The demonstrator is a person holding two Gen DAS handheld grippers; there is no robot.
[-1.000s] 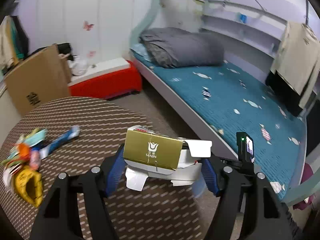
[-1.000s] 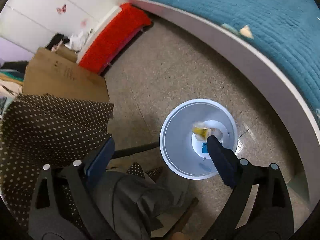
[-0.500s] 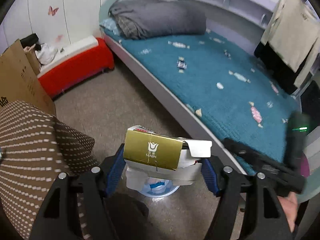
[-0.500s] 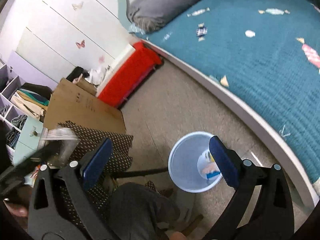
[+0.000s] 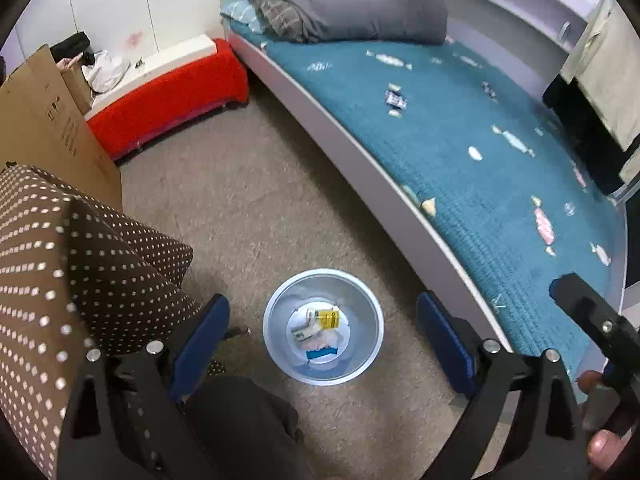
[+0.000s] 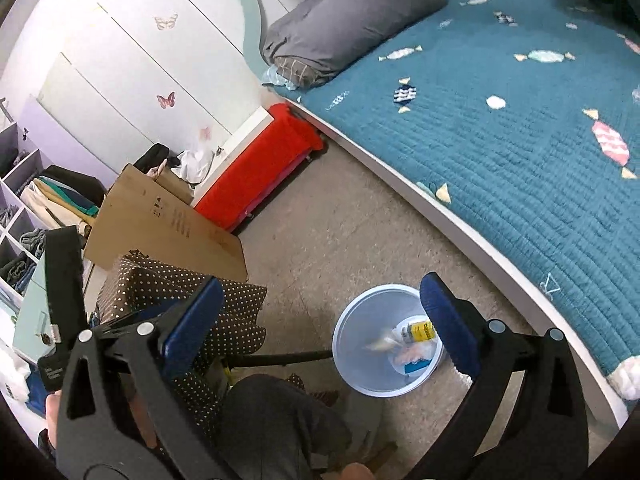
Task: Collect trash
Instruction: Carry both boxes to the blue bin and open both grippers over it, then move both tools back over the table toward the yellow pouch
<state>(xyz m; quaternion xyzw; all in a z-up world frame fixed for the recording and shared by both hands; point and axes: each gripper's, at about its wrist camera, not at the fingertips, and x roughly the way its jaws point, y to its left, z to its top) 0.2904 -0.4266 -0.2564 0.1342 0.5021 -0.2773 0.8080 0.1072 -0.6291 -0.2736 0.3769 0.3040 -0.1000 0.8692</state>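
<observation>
**Left gripper lets go above the bin**

Because the brown tablecloth with white dots (image 5: 48, 248) hangs at the near left, the trash has to be carried off its edge to reach the floor, and a flat brown cardboard sheet (image 5: 44, 116) leans behind it. Right of the cloth, the left gripper (image 5: 320, 340) points steeply down with its blue-padded jaws opening and nothing between them. Framed between them, the round pale-blue plastic waste bin (image 5: 362, 312) stands on the beige floor, so dropped pieces fall straight in. At its bottom lies the collected trash, including a small gold-and-white carton (image 5: 326, 317) among crumpled wrappers. Further right, the right gripper (image 6: 320, 320) is spread and empty, held clear, judging by its view. Along the right runs the teal quilted bed (image 5: 500, 168)
</observation>
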